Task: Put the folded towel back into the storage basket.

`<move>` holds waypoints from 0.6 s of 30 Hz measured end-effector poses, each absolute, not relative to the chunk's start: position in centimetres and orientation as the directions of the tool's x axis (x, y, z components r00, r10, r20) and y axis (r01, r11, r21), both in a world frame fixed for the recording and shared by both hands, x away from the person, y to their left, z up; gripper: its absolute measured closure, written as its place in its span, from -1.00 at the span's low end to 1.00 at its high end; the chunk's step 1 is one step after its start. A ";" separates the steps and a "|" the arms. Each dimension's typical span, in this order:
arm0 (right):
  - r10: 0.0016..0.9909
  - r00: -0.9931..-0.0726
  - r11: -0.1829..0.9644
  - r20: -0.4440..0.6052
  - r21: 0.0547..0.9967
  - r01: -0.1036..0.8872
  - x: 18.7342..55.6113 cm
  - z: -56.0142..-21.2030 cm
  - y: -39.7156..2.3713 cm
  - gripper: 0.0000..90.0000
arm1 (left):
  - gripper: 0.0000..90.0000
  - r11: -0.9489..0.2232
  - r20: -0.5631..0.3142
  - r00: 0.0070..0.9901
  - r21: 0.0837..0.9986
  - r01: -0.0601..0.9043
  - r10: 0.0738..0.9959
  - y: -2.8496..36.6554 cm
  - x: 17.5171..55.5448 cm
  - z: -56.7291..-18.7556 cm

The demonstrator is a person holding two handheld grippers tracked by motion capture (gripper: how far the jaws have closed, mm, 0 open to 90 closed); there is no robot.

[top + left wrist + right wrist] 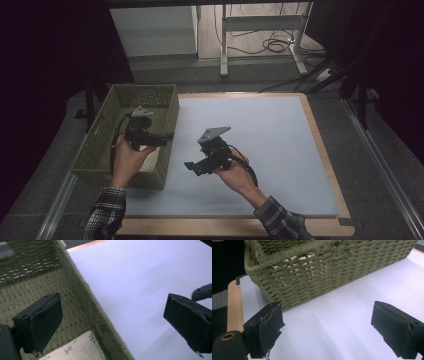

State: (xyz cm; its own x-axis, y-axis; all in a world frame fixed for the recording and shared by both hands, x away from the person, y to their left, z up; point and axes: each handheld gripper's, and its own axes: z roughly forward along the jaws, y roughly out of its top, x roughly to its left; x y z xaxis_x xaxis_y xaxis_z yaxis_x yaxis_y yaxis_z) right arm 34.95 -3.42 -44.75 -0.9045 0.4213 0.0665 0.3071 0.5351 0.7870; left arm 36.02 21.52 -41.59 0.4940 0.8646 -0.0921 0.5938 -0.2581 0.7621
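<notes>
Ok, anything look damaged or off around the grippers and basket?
The right gripper's pads are frayed: torn lining hangs off one pad. Both grippers are open and empty. The basket sits upright with a pale cloth inside; nothing spilled.

Green woven basket (102, 131) upright at white mat's left edge; cream cloth (75, 350) lies inside

We wear plaid flannel sleeves (107, 212) in dark checks; our left gripper (167, 136) and right gripper (190, 165) are matte black, each topped by a grey three-cornered plate, black cables trailing; the finger pads (270, 325) look frayed.
</notes>
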 end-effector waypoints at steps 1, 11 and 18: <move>0.422 -0.904 0.537 0.068 0.784 0.310 35.0 -44.8 -3.6 -0.77 | -0.94 -0.263 -0.090 0.497 0.760 0.594 0.863 21.3 36.0 -41.6; 0.432 -0.900 0.550 0.063 0.772 0.318 35.0 -45.5 -5.9 -0.80 | -0.95 -0.295 -0.078 0.522 0.750 0.592 0.850 19.2 36.0 -41.9; 0.431 -0.900 0.551 0.060 0.773 0.316 34.9 -45.5 -7.5 -0.81 | -0.95 -0.312 -0.066 0.537 0.752 0.581 0.841 18.0 35.7 -41.8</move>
